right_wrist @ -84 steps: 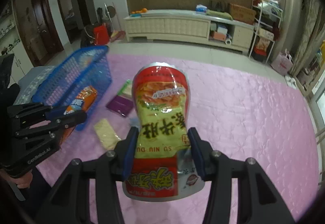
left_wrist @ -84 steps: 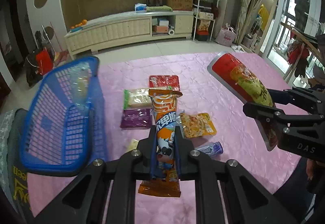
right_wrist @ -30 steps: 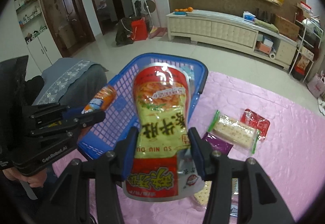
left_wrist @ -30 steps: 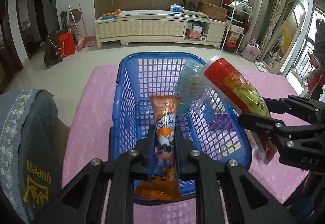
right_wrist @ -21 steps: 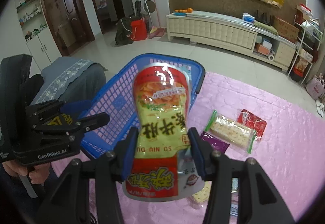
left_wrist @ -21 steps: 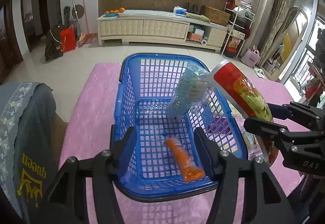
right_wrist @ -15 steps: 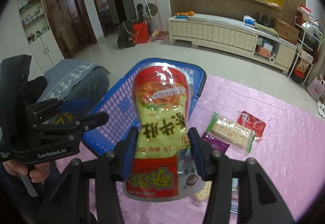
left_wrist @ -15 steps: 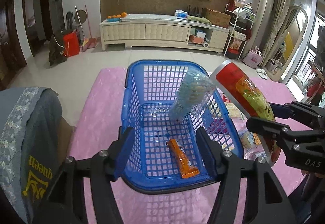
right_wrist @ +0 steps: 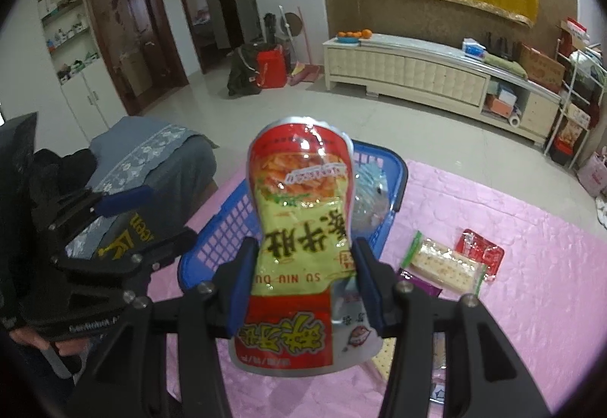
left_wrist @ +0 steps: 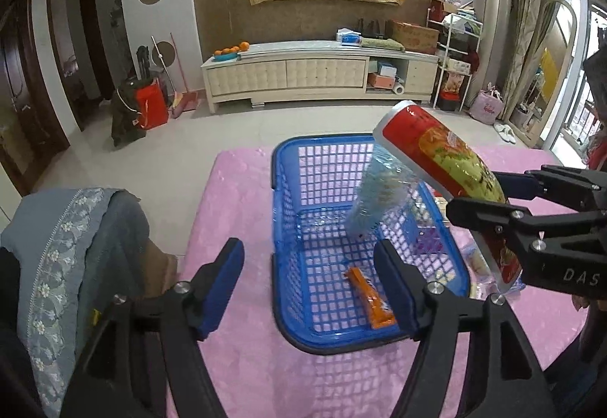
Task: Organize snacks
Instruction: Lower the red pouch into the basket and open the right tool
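A blue plastic basket [left_wrist: 288, 190] stands on the pink table. An orange snack stick [left_wrist: 370, 298] lies on its floor and a clear bluish packet [left_wrist: 379, 198] leans on its right wall. My left gripper [left_wrist: 309, 285] is open and empty above the basket's near left corner. My right gripper [right_wrist: 303, 277] is shut on a red and yellow snack bag [right_wrist: 299, 224], held above the basket's right side; the bag also shows in the left wrist view [left_wrist: 444, 167]. The basket appears behind it [right_wrist: 398, 167].
Loose snacks lie on the pink tablecloth [right_wrist: 531, 285] right of the basket: a cracker pack [right_wrist: 444, 264], a red packet [right_wrist: 480, 253], a purple packet [right_wrist: 421, 285]. A chair with a grey-blue cover [left_wrist: 72, 247] stands at the table's left edge.
My left gripper carried the orange stick over the basket, opened and dropped it in, then drew back slightly. My right gripper moved with the bag toward the basket.
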{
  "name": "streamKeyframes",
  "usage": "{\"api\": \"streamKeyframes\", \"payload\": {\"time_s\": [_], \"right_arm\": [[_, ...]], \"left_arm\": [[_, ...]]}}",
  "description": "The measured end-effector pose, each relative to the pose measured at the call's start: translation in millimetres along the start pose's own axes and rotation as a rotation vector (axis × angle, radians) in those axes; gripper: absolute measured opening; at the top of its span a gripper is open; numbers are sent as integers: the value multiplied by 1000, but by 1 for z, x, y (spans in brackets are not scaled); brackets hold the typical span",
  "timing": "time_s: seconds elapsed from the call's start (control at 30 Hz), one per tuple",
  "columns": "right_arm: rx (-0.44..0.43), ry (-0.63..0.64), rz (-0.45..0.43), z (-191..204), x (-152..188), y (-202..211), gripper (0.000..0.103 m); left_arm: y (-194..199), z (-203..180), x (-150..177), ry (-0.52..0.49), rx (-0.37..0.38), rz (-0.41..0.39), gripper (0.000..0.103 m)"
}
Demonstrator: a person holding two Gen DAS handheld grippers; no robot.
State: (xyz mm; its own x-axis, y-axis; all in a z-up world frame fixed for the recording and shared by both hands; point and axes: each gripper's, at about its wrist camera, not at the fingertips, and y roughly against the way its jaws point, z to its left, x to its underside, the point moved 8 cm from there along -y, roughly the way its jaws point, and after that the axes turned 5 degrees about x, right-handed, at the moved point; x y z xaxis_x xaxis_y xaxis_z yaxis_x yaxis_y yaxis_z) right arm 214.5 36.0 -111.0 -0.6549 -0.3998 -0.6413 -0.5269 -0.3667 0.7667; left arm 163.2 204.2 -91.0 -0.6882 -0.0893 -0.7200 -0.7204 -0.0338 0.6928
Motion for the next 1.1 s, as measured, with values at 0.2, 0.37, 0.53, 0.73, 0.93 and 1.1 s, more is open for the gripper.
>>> {"api": "streamKeyframes", "payload": {"time_s": [0.2,0.37,0.53,0.73,0.93,1.1], "right_arm": [[46,-80,37,-1,-24,-26,55],[29,-140,93,3,-34,-54,55],[38,-159,143,8,-37,-81,55],[45,-185,190,6,-34,-104,55],[56,-129,182,10,-41,-116,85],[72,-138,139,0,-40,-102,103]], "left_arm": [[-14,23,-15,-1,-12,22,69],[-33,42,-28,1,-14,53,69],[-51,58,-33,8,-25,81,69],[-62,70,-32,30,-19,85,69],[-65,71,-29,49,-8,86,69],[-59,66,-28,41,-7,76,69]]}}
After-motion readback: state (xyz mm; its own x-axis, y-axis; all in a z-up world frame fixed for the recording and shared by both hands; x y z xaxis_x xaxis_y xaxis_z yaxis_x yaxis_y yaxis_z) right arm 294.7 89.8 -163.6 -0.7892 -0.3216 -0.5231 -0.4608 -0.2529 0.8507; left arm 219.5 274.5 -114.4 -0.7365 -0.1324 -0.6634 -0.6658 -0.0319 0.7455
